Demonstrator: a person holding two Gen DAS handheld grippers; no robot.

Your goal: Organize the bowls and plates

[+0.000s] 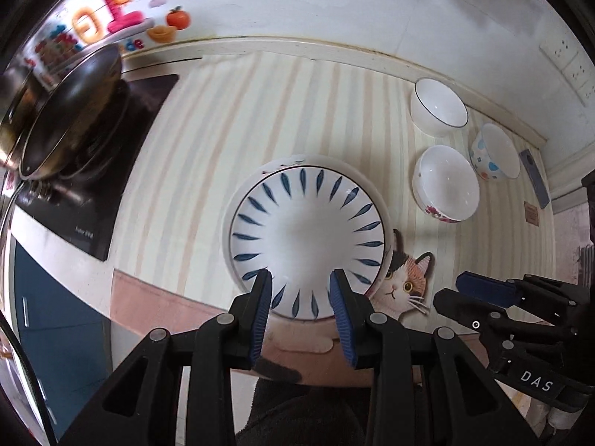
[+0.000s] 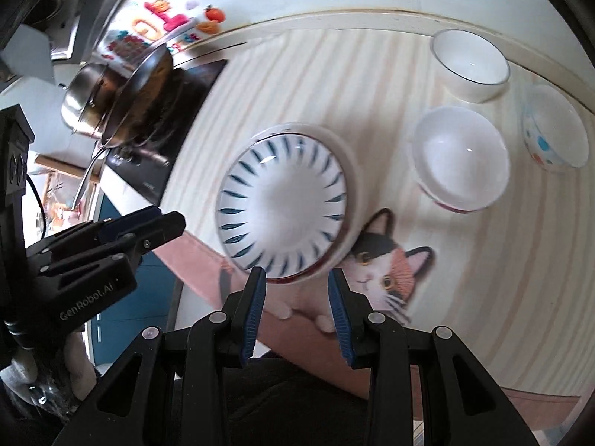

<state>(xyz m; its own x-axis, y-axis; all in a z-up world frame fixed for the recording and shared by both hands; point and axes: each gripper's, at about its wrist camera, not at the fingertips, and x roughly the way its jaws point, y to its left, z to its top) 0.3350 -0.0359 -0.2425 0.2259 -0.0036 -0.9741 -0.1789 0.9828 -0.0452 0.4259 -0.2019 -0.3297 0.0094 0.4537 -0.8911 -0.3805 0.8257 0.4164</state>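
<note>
While both grippers hover with fingers apart, left gripper (image 1: 301, 290) and right gripper (image 2: 297, 286) empty, a blue-petal plate (image 1: 306, 238) sits mid-desk (image 1: 223, 119), three bowls (image 1: 446, 182) toward the far right corner.

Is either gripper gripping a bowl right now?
No. The left gripper and right gripper both hang open above the blue-leaf plate, and all three bowls sit untouched.

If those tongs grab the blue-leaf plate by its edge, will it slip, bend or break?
The blue-leaf plate looks glazed and shiny, so it may be slippery, though the ribbed blue pads on the left tongs should help. It looks like rigid ceramic, so probably won't bend but could chip if dropped. It rests on another plate, so a push would likely slide it.
</note>
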